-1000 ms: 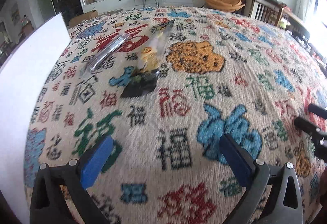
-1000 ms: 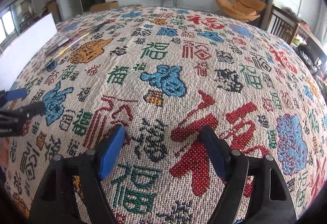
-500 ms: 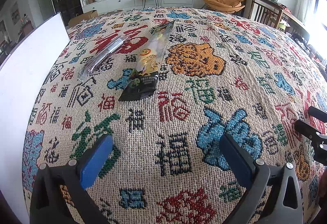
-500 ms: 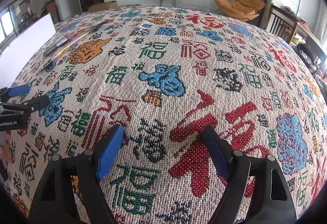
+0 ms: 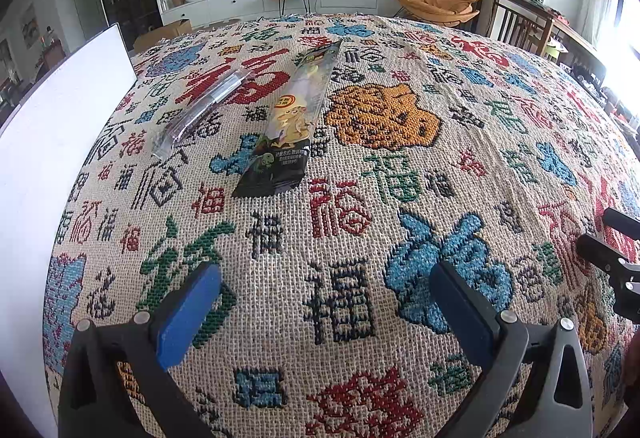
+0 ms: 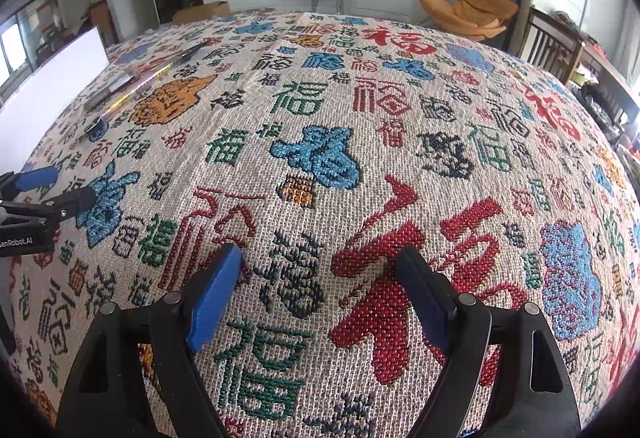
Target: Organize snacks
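A long dark snack packet with a cartoon print (image 5: 294, 126) lies flat on the patterned tablecloth, ahead of my left gripper (image 5: 326, 302). A clear, silvery packet (image 5: 200, 112) lies to its left. Both show small at the far left in the right wrist view, the dark packet (image 6: 136, 94) and the clear packet (image 6: 110, 88). My left gripper is open and empty, well short of the packets. My right gripper (image 6: 320, 290) is open and empty over bare cloth, to the right of the left one.
A white board (image 5: 52, 142) stands upright along the table's left edge. The cloth (image 5: 400, 158) covers the whole table. Wooden chairs (image 6: 560, 46) stand at the far right. A TV cabinet is beyond the table.
The left gripper has drawn slightly nearer to the packets, which now sit a little lower and larger in its view. The right gripper has barely moved. Both stay open.
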Tool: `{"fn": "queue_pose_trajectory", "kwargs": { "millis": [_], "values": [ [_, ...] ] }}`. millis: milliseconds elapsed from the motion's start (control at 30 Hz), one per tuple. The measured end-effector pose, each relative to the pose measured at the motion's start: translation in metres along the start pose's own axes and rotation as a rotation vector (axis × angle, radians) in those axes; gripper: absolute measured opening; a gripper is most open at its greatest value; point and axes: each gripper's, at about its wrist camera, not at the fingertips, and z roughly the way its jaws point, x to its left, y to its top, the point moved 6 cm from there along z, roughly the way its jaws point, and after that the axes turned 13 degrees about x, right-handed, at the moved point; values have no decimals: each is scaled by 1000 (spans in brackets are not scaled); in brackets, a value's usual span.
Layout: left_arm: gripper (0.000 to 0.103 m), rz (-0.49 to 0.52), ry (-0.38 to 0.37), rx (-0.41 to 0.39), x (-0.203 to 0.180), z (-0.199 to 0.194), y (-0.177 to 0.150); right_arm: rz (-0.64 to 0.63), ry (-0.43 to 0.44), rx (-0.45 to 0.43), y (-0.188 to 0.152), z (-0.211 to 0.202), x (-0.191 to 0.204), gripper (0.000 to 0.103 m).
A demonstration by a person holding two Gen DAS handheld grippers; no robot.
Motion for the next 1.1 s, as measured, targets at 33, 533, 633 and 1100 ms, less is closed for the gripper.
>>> {"fn": "queue_pose_trajectory", "kwargs": {
  "millis": [33, 533, 633, 1100],
  "values": [
    [103, 0, 0, 0, 0, 0, 0, 0, 0, 0, 0, 0, 0, 83],
    [103, -1, 0, 1, 0, 0, 0, 3, 0, 0, -2, -2, -2, 83],
    [103, -1, 0, 1, 0, 0, 0, 5, 1, 0, -3, -3, -2, 83],
    [103, -1, 0, 1, 0, 0, 0, 5, 2, 0, -2, -2, -1, 83]
  ]
}}
